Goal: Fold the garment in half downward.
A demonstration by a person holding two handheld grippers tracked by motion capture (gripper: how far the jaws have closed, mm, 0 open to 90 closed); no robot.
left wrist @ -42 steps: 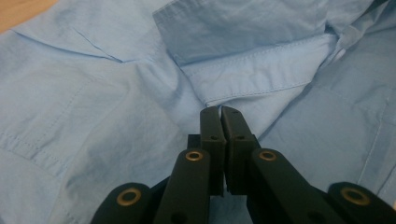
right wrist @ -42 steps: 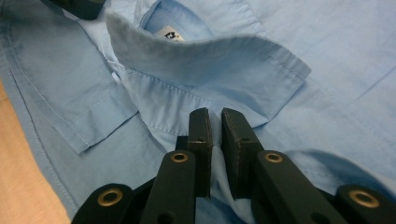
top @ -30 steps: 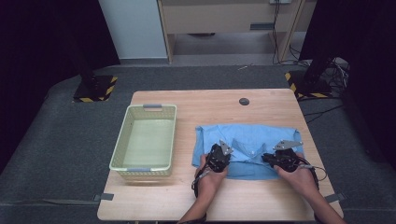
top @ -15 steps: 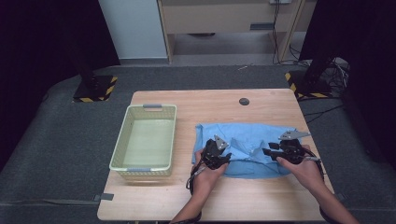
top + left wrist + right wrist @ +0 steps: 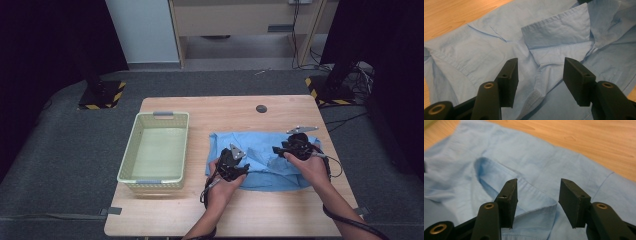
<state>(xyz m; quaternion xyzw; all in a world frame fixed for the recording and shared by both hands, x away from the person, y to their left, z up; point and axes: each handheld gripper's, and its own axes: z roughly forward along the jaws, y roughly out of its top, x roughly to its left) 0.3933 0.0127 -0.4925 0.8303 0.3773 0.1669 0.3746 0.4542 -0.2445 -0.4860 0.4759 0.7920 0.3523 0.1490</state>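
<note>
With both my left gripper and right gripper just opened above the blue shirt, nothing between the jaws, I judge a fold released; next I need a fresh grip on its edge.

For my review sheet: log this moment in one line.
left tool: just opened, above shirt collar | right tool: just opened, above shirt | basket: empty

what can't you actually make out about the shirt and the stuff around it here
- Blue shirt: in the high view the hands and grippers hide parts of it.
- Small dark round thing on the table: too small to identify.
- Basket: its near wall hides part of the floor.
</note>
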